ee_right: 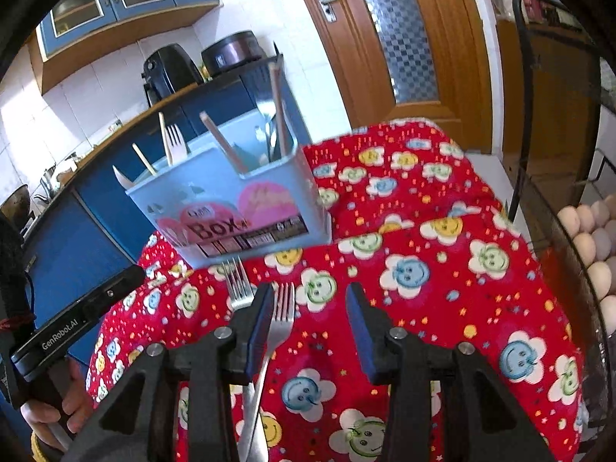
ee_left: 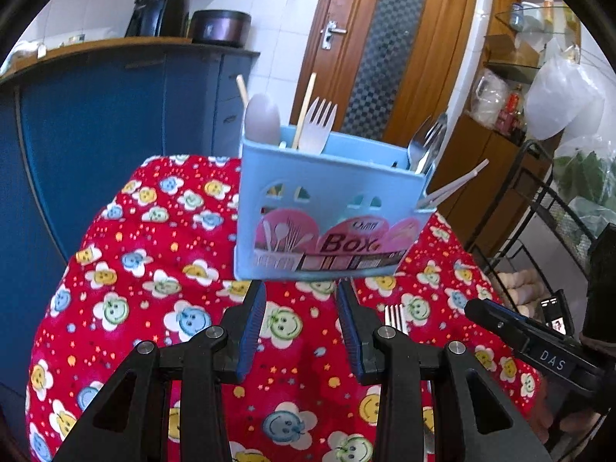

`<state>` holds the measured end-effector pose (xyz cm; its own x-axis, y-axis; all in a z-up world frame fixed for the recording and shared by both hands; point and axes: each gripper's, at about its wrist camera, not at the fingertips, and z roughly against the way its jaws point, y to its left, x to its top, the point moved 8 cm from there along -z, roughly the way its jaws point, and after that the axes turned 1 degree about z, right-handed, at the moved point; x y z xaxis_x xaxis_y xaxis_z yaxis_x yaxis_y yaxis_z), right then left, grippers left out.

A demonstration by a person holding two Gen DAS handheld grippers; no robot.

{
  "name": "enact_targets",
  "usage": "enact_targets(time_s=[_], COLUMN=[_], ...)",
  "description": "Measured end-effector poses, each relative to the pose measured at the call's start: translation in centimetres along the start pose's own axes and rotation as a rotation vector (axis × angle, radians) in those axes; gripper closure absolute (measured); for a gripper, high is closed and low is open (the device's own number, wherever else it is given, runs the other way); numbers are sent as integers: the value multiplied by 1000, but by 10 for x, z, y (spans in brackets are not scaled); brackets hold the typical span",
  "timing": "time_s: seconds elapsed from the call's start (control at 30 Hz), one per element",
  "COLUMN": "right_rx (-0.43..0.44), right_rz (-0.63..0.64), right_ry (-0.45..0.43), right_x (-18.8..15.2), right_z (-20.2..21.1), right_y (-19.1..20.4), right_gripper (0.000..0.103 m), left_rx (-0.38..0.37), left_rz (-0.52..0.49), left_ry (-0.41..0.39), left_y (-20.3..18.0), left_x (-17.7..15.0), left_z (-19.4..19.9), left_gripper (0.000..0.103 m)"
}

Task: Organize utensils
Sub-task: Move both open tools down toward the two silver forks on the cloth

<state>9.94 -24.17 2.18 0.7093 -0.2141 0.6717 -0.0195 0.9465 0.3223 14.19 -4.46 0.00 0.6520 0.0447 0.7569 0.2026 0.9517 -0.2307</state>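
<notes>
Nothing's gripped yet: the right gripper [ee_right: 310, 304] and left gripper [ee_left: 302, 300] are both held wide apart. Two metal forks [ee_right: 283, 308] are left on the red cloth [ee_right: 423, 269] beneath. Farther at 12 o'clock, the blue box [ee_left: 327, 208] is mostly filled already.

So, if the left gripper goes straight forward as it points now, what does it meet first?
Most likely the front wall of the blue utensil box. The open left gripper points at its lower edge, with only red tablecloth between. Depth is unclear, so the gap is hard to judge.
</notes>
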Motion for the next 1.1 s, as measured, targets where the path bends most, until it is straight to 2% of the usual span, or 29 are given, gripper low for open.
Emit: enact_targets(time_s=[0.37, 0.7, 0.87, 0.97, 1.03, 1.1], right_rx=[66, 68, 104, 94, 88, 102], right_rz=[-24, 75, 97, 96, 85, 60], right_ry=[145, 166, 172, 173, 174, 174], right_x=[-27, -26, -22, -19, -18, -17], right_z=[-41, -64, -72, -77, -78, -78], right_y=[5, 24, 32, 30, 27, 24], right_gripper=[61, 59, 59, 72, 85, 89], left_rx=[21, 32, 30, 24, 20, 17], left_rz=[19, 66, 75, 81, 80, 75], left_ry=[54, 73, 77, 83, 86, 89], left_y=[11, 30, 34, 34, 33, 31], left_x=[-16, -21, -23, -24, -24, -25], left_z=[-15, -21, -23, -25, -26, -28], left_gripper=[64, 64, 64, 64, 64, 64])
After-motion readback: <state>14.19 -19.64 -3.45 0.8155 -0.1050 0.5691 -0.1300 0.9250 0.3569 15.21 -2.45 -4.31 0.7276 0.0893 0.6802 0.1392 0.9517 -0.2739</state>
